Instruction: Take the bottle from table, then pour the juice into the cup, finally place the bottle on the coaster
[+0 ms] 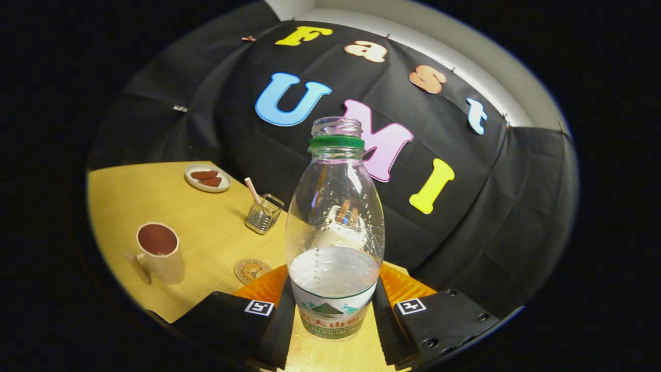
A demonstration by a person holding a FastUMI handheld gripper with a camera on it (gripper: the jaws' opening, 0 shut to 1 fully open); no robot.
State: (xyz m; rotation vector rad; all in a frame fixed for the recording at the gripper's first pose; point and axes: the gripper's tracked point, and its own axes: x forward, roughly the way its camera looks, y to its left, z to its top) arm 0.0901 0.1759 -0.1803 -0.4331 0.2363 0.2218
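A clear plastic bottle (334,227) with a green neck ring and no cap stands upright between my fingers, about a third full of clear liquid. My gripper (333,310) is shut on the bottle, with both pads pressing its labelled lower part. The bottle seems lifted a little off the yellow wooden table (206,232), and the whole view is tilted. A beige cup (160,253) with a handle and a dark inside stands to the left, beyond the left finger. A round brown coaster (252,270) lies flat just ahead of the left finger, between cup and bottle.
A small wire basket (264,213) holding a striped straw stands beyond the coaster. Farther back, a white plate (207,177) carries dark red pieces. The black cloth wall closes the table's far side.
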